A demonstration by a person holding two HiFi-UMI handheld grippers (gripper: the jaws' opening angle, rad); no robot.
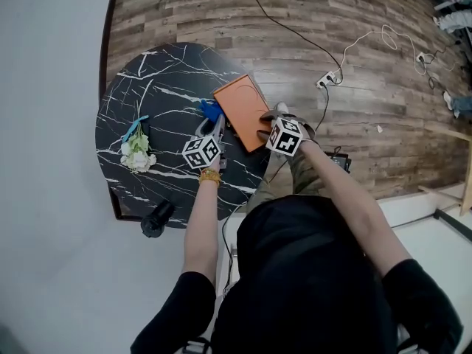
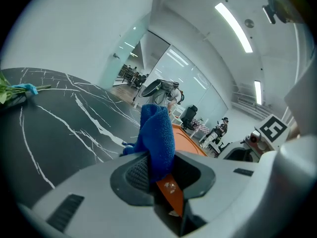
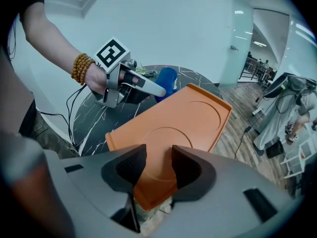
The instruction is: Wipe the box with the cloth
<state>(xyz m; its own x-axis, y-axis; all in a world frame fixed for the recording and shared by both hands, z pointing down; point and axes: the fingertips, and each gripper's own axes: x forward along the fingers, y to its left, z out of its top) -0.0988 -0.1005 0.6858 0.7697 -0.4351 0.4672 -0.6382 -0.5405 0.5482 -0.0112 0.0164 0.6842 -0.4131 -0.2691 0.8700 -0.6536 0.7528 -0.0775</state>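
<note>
Bright, even light all round, shadows barely there. The ceiling strips (image 2: 233, 21) in the left gripper view blow out to white glare. Both gripper views are heavy fisheye, black corners, walls (image 2: 74, 29) bending near the edges. Left tongs (image 2: 163, 173) and cloth (image 2: 157, 138) up close look soft. Head view is sharp, the floor (image 1: 332, 50) bows outward, the desk (image 1: 147, 87) shows a faint sheen.
</note>
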